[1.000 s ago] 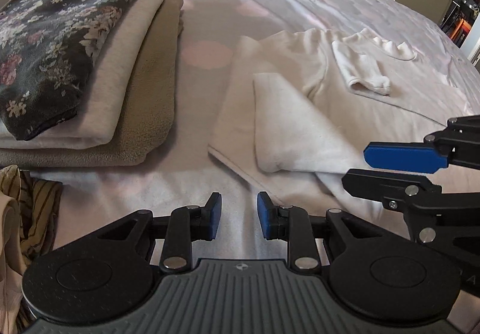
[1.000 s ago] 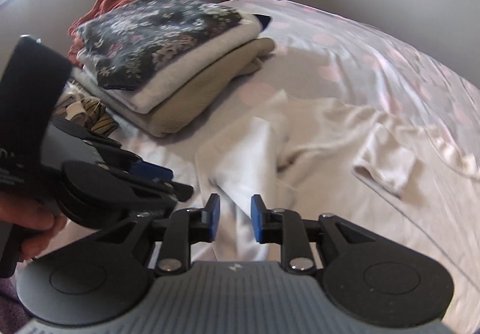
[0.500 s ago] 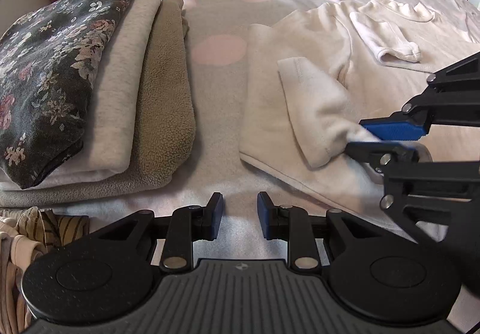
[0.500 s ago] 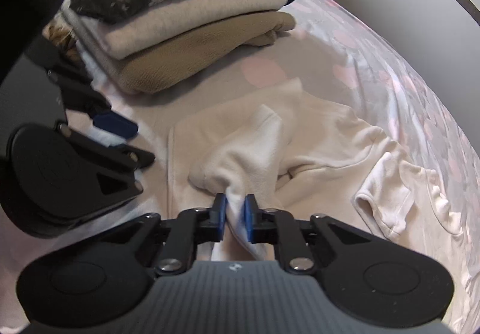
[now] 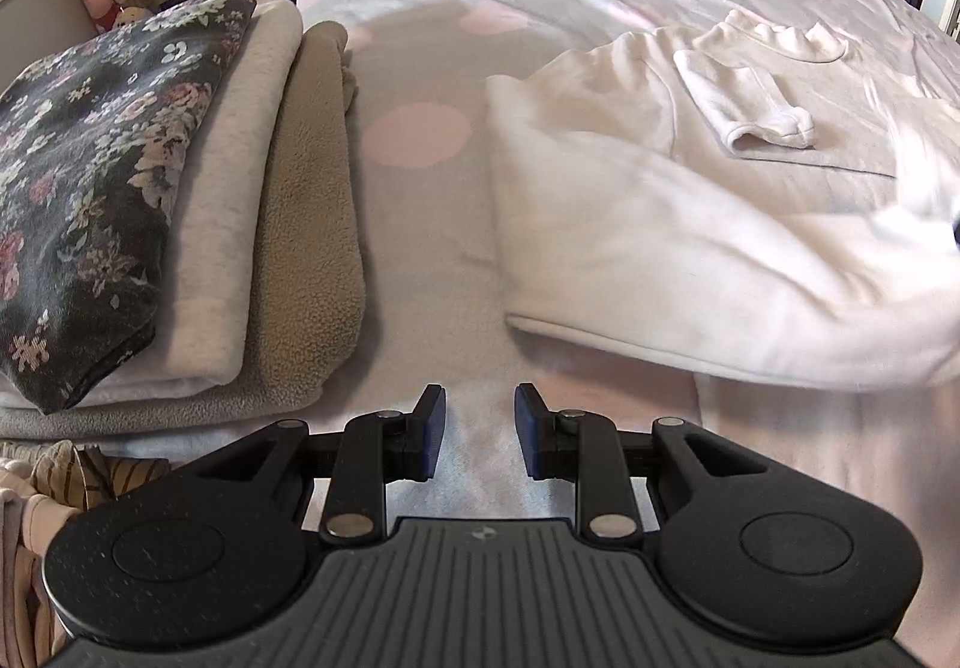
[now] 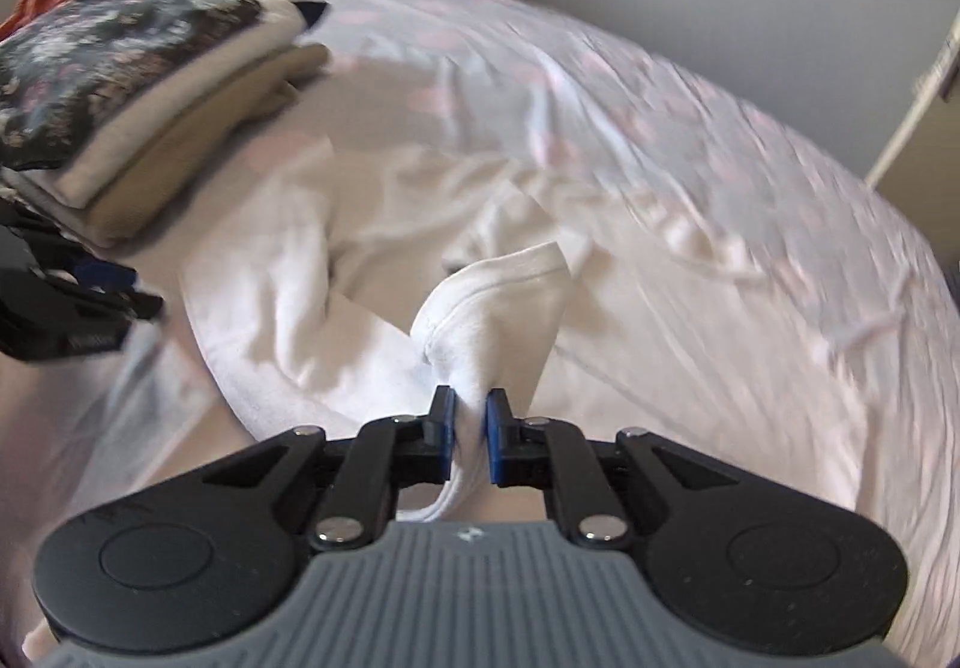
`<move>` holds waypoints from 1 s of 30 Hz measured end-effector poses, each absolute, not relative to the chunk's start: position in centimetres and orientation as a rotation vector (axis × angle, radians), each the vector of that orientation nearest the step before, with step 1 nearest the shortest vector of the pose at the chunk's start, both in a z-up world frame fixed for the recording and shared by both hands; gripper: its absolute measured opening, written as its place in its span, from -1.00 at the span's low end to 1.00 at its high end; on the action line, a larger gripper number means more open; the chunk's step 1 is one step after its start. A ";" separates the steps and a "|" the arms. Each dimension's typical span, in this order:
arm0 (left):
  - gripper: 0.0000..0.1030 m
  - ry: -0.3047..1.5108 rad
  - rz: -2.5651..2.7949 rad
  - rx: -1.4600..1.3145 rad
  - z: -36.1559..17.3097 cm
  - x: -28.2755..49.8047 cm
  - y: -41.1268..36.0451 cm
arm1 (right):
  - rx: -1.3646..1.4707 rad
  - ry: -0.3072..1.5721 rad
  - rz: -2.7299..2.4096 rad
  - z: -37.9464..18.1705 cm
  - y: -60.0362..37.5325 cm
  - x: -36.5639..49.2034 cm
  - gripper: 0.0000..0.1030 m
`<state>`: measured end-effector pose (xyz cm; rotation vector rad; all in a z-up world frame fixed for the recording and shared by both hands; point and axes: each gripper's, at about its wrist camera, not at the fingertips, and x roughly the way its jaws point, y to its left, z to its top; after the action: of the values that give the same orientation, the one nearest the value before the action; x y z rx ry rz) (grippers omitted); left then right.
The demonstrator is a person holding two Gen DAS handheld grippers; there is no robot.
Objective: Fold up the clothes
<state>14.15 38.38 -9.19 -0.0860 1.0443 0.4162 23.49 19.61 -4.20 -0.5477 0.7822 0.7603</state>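
The right gripper (image 6: 470, 416), jaws pinching the white sweater's sleeve (image 6: 498, 302), is mid sleeve-fold, likely carrying it next across the body, while the left gripper (image 5: 475, 431) hovers with jaws narrowly parted and empty.

We see the white sweater (image 5: 690, 248) smear into blur at the right edge; the striped clothes (image 5: 66, 479) are cut off lower left.
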 end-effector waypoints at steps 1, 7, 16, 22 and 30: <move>-0.55 1.044 0.414 -0.081 -9.2 14.5 38.4 | -0.529 0.819 0.740 -4.9 18.7 23.9 -0.76; -0.55 1.051 0.411 -0.056 -9.3 14.8 38.0 | -0.502 0.987 0.678 -9.6 15.6 24.3 -0.75; -0.55 1.062 0.409 -0.047 -9.4 15.2 38.0 | -0.508 0.940 0.642 -7.2 13.1 24.7 -0.61; -0.55 1.067 0.407 -0.047 -9.6 15.3 38.1 | -0.420 0.923 0.617 -5.5 12.1 26.3 -0.39; -0.53 1.084 0.401 -0.023 -10.0 15.9 37.9 | -0.296 0.961 0.613 -5.6 12.0 28.6 -0.17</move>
<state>15.87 37.87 -10.01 -0.0232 1.0843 0.4011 28.63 12.03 -5.58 -0.2960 0.9615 0.6126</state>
